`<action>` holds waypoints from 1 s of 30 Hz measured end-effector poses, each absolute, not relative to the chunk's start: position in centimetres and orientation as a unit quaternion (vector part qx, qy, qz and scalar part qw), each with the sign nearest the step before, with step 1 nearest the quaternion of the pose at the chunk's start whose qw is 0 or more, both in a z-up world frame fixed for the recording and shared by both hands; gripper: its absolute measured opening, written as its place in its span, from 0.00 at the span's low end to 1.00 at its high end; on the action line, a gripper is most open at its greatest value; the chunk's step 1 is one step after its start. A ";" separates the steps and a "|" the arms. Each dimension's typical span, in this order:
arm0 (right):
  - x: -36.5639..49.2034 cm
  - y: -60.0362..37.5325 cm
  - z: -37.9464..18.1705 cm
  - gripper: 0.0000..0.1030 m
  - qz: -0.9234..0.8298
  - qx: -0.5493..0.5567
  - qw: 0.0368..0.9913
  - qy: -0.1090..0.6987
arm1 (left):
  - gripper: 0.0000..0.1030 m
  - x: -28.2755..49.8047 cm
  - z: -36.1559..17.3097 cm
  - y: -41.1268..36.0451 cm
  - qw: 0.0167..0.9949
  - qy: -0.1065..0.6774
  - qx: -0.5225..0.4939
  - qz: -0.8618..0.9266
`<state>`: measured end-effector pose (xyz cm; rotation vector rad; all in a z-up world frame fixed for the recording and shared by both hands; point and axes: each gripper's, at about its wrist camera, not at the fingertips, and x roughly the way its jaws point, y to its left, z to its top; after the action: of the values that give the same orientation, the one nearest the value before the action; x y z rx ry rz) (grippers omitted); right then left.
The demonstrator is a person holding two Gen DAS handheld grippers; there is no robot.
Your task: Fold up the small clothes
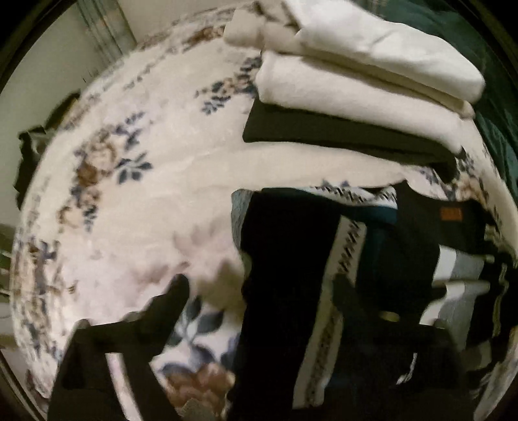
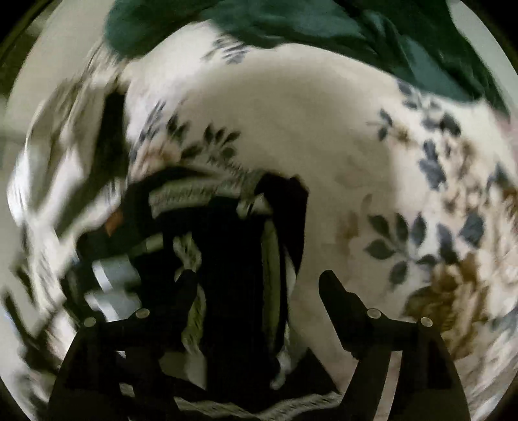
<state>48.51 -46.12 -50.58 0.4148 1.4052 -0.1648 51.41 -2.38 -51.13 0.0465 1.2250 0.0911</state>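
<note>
A small dark garment (image 1: 285, 243) with white patterned bands and an orange label (image 1: 450, 213) lies bunched on a floral blanket (image 1: 145, 226). My left gripper (image 1: 259, 291) stands open above it, one finger over bare blanket and the other over the dark cloth. In the right wrist view the same garment (image 2: 233, 259) lies between the wide-open fingers of my right gripper (image 2: 259, 285). Its left fingertip (image 2: 187, 281) is over the cloth and its right fingertip (image 2: 330, 285) over the blanket (image 2: 307, 129). Neither gripper visibly pinches the fabric. Both views are blurred.
A stack of folded clothes (image 1: 356, 90), two white pieces on a black one (image 1: 323, 129), sits on the blanket beyond the garment. Dark green fabric (image 2: 291, 22) lies along the far side. The blanket's left edge (image 1: 48, 155) drops toward a wall.
</note>
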 end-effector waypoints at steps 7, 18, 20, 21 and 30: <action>45.1 -41.0 -49.3 1.00 -0.101 0.077 0.746 0.653 | 0.91 47.5 -47.9 -4.8 0.819 0.571 0.039 0.049; 40.2 -38.6 -41.3 1.00 -0.078 0.045 0.779 0.620 | 0.91 39.2 -40.4 -11.7 0.825 0.558 0.035 0.075; 39.2 -38.6 -39.6 1.00 -0.055 0.040 0.785 0.616 | 0.91 37.2 -38.3 -13.7 0.828 0.552 0.030 0.095; 38.7 -39.0 -38.5 1.00 -0.038 0.041 0.789 0.612 | 0.91 36.5 -37.5 -14.4 0.829 0.549 0.026 0.103; 36.5 -48.3 -33.5 1.00 0.095 0.107 0.769 0.623 | 0.91 28.3 -36.5 -22.3 0.821 0.561 -0.051 0.098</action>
<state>36.50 -48.32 -33.48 0.2319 1.3508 0.2055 28.25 -22.30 -36.53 -0.1091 1.1937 0.2080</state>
